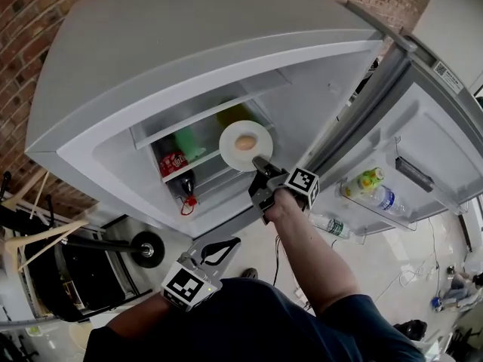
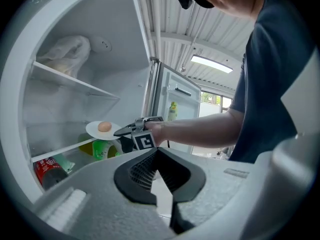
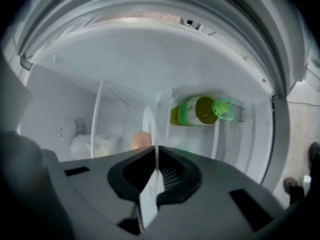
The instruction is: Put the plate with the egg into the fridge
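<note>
Closest to the body, low beside the dark sleeve, the left gripper hangs with its jaws together on nothing, well apart from the fridge and idle for now. Farther out, the bare right forearm reaches forward and the right gripper is clamped on the near rim of the white plate, which shows edge-on between its pads in the right gripper view. From that gripper the plate lies straight ahead, in line with the jaws, which point into the open compartment; the right arm is clearly the nearer one and the only one carrying. The plate sits about level, with the egg near its middle, already inside the fridge opening and just over the front edge of a glass shelf; whether it touches the shelf I cannot tell. A green bottle lies just below it. A pale bag sits deeper in, on the upper shelf.
</note>
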